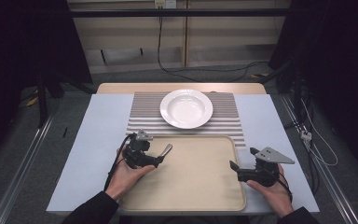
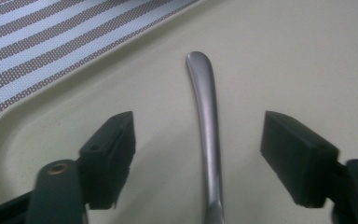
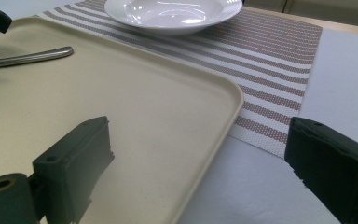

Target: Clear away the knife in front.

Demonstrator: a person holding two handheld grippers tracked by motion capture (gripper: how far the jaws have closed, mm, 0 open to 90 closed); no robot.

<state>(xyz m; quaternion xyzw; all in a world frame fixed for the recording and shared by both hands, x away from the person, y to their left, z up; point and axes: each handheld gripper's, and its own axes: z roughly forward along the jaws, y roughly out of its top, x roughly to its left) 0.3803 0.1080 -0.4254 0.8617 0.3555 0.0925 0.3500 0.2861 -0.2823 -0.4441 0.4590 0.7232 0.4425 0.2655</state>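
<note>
High view: a pale desk [image 1: 93, 140] carries a striped placemat [image 1: 223, 122] with a white bowl-shaped plate [image 1: 186, 108] on it, and just in front of the mat a beige tray [image 1: 200, 182]. The left hand-held gripper [image 1: 157, 159] sits over the tray's near-left part, held by the person's left hand [image 1: 126, 179]. A metal utensil handle [image 1: 166, 150] sticks out beyond its tips, over the tray. The right hand-held gripper [image 1: 235, 169] rests at the tray's right edge, in the right hand [image 1: 272, 193].

Left gripper view: the left hand-held gripper [image 2: 198, 140] has its jaws spread wide. The metal utensil handle [image 2: 207, 135] lies on the tray [image 2: 307, 56] between them, clear of both pads, so it is not gripped. The placemat [image 2: 37, 42] shows at upper left.

Right gripper view: the right hand-held gripper [image 3: 200, 158] stands open with nothing between its jaws, straddling the tray's rim [image 3: 223, 116]. The utensil handle [image 3: 32, 57] lies at far left on the tray, and the plate [image 3: 172, 11] sits on the placemat [image 3: 270, 51] beyond.
</note>
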